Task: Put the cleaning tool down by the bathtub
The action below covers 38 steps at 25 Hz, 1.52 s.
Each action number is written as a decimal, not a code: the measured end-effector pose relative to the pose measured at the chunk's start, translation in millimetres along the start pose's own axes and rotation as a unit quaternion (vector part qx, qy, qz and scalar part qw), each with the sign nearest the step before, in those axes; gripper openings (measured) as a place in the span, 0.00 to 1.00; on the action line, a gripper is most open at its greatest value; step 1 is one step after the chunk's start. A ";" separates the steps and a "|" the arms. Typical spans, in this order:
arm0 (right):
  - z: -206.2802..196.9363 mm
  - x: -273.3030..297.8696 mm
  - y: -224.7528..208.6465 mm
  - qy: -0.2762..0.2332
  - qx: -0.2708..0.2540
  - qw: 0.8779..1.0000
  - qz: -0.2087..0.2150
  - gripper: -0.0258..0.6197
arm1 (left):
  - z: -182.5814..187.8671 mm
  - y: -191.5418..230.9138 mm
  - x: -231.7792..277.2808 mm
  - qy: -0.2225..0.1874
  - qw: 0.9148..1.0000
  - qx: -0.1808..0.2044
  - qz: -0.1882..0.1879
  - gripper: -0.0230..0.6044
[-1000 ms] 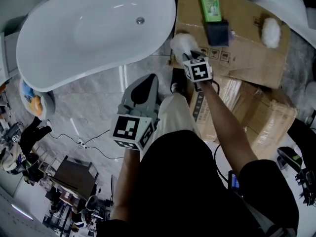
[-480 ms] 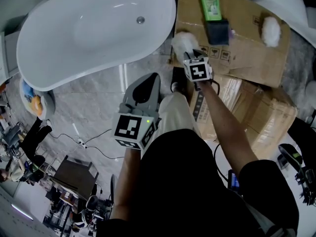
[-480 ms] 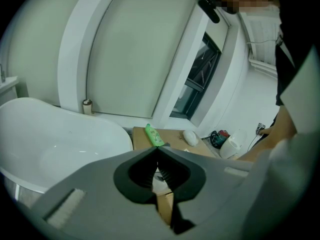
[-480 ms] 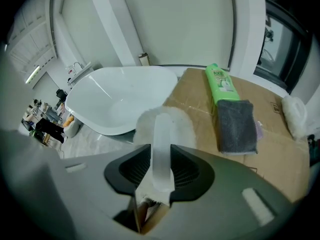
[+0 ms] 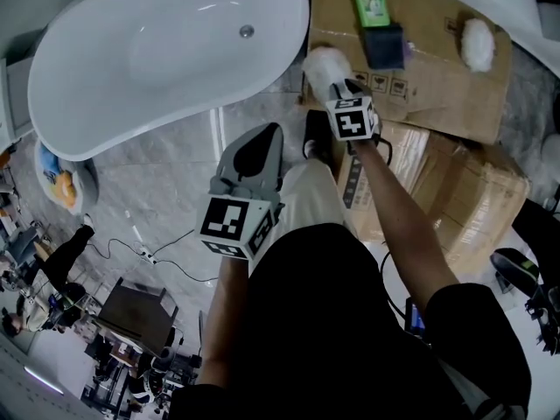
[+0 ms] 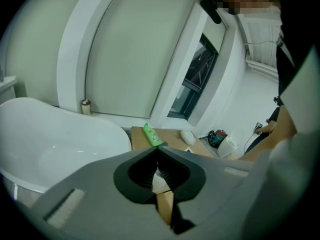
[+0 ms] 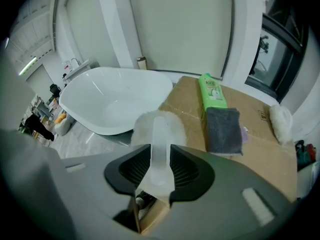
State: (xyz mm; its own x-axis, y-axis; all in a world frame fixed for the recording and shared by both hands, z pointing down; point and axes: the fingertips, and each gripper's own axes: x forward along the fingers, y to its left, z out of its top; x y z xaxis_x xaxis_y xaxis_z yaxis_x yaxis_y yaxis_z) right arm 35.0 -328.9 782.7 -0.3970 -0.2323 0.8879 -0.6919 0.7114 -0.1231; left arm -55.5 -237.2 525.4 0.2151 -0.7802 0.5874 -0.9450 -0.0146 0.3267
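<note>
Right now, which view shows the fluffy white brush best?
The right gripper view: the brush sits central, its clear handle between the right tool's jaws, which have just been opening, fluffy head beyond. The head view shows only that head. The left gripper view does not clearly show it.

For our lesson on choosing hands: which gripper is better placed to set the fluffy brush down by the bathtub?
Right. The right gripper has the brush between jaws that have just been opening, at the cardboard beside the bathtub. The left gripper is shut, empty.
</note>
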 end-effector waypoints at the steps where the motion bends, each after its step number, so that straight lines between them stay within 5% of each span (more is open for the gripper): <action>1: -1.9 -2.2 0.5 -0.001 0.002 1.000 0.000 0.20 | -0.6 -0.3 -1.2 -0.002 1.000 0.001 -0.001 0.03; 13: -6.9 -59.8 17.7 -0.048 0.044 0.997 -0.041 0.20 | -6.3 -2.0 -35.3 -0.012 0.998 0.033 -0.044 0.03; 24: -25.3 -111.8 83.6 -0.086 0.034 0.993 -0.069 0.20 | -19.9 34.3 -104.0 -0.033 0.993 0.086 -0.071 0.03; 38: -23.2 -228.8 189.8 -0.183 0.028 0.976 -0.115 0.20 | -41.8 60.5 -203.9 -0.086 0.987 0.068 -0.113 0.03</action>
State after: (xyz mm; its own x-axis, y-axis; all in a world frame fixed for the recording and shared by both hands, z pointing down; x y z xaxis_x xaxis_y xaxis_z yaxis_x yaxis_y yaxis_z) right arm 8.5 -125.3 566.5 -0.4084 -0.6111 0.6780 -0.8163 0.5769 0.0282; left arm -146.3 -52.9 456.3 0.3907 -0.8420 0.3721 -0.9045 -0.2759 0.3253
